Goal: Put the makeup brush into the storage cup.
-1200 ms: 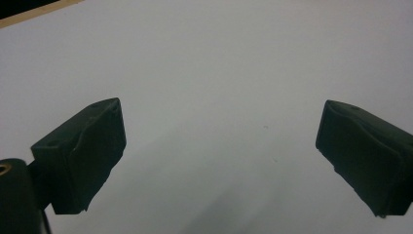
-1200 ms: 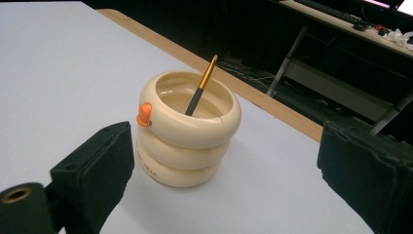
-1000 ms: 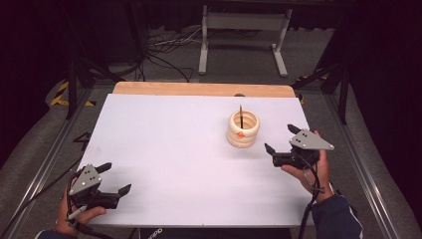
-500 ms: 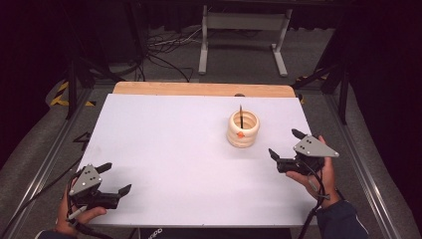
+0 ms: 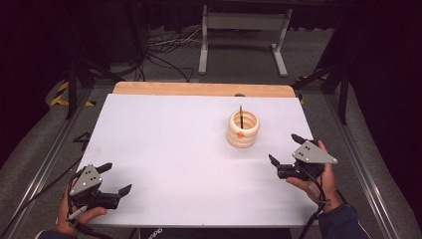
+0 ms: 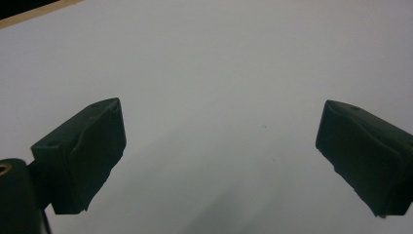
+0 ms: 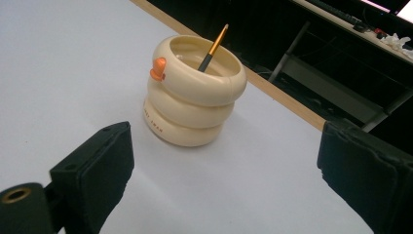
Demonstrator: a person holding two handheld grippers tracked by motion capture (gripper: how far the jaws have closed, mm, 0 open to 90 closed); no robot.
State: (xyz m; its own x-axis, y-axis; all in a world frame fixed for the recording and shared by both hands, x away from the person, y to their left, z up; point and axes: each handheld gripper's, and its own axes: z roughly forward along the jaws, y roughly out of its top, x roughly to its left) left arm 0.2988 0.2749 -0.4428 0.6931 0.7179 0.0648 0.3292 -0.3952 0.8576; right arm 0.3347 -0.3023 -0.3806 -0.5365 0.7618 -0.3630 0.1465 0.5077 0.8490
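Observation:
A cream ribbed cup (image 5: 243, 129) (image 7: 195, 92) with a small orange knob stands upright on the white table (image 5: 174, 149), right of centre. A thin dark brush (image 5: 241, 115) (image 7: 213, 48) with an orange-tipped handle leans inside it. My right gripper (image 5: 284, 149) (image 7: 219, 180) is open and empty, low over the table at the right, a short way in front of the cup. Near the front left corner my left gripper (image 5: 116, 178) (image 6: 219, 161) is open over bare white surface with nothing between its jaws.
A wooden strip (image 5: 204, 89) runs along the table's far edge. Beyond it on the floor are a metal stand (image 5: 244, 35) and loose cables (image 5: 164, 50). Metal rails (image 5: 45, 164) flank the table on both sides.
My right gripper has drawn back from the cup toward the front right of the table. The left gripper has stayed in place.

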